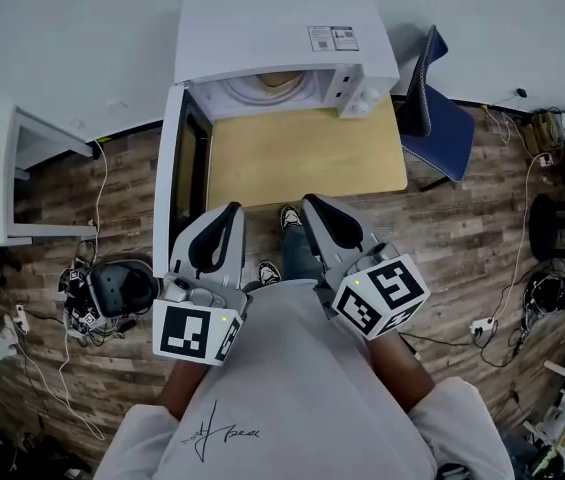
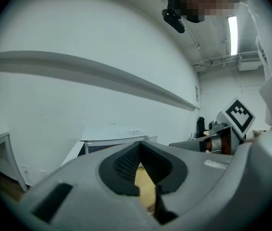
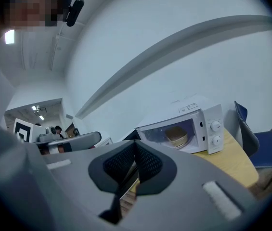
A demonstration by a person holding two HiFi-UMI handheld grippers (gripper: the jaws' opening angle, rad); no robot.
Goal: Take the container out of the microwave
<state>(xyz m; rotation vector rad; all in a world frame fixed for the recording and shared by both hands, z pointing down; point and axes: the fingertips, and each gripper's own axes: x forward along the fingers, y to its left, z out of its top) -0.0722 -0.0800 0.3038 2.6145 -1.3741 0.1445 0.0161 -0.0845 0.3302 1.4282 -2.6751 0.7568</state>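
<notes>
A white microwave [image 1: 282, 28] stands at the far end of a wooden table [image 1: 302, 158], and its door [image 1: 177, 178] hangs open to the left. Inside it sits a tan container [image 3: 176, 136] on the turntable; the head view shows only a tan sliver of the container [image 1: 280, 80]. My left gripper [image 1: 230, 211] and right gripper [image 1: 312, 203] are side by side in front of the table's near edge, well short of the microwave. On both, the jaws are shut with nothing between them. The right gripper view looks towards the microwave [image 3: 193, 124]; the left gripper view shows mostly wall.
A blue chair [image 1: 442, 108] stands to the right of the table. A white desk [image 1: 22, 178] is at the left. On the wooden floor lie cables and a black device [image 1: 122, 288]. The open door juts out along the table's left side.
</notes>
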